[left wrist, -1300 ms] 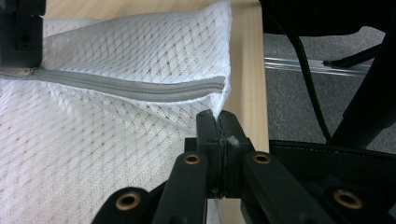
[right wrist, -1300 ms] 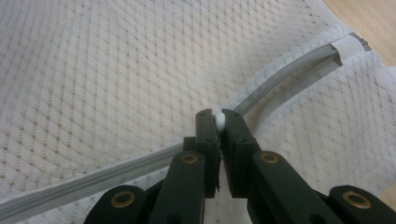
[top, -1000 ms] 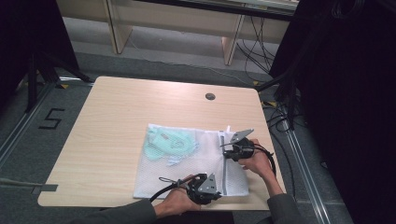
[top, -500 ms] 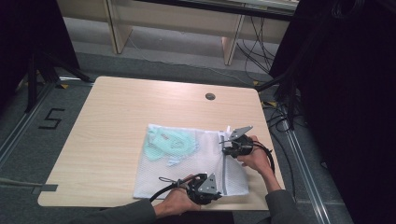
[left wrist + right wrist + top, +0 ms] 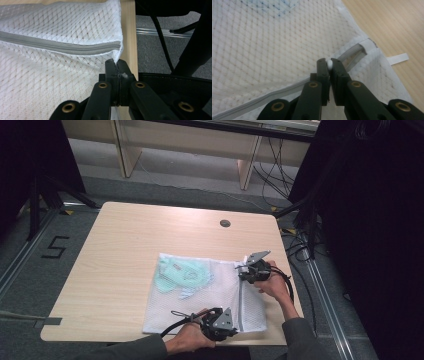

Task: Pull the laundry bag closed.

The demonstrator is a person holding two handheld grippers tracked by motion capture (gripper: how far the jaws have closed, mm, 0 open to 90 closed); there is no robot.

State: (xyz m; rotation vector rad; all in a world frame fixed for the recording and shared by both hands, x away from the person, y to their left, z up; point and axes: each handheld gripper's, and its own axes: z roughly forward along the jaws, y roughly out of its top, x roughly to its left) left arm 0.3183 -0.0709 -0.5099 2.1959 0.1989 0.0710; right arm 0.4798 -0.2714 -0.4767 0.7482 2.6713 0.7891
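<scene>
While the left gripper (image 5: 116,65) stays clenched on the near right corner of the mesh laundry bag (image 5: 200,295), right at the end of the grey zipper (image 5: 60,46), it seems to serve as an anchor so the bag cannot slide. Right gripper (image 5: 329,64) is clamped too, pinching a small white zipper pull (image 5: 329,64) at the far end of the zipper line, near the bag's far right corner; likely it has drawn, or is about to draw, the slider along while the other end is pinned. Bag lies flat on the counter (image 5: 130,240), near right part, with a mint green garment (image 5: 181,274) inside toward its far left. White tag (image 5: 397,58) sticks out on the wood beside the right gripper.

Versus earlier frames: almost nothing differs. Left gripper same spot, right hand (image 5: 272,282) shifts only slightly, bag and garment unmoved, both grips unchanged.
</scene>
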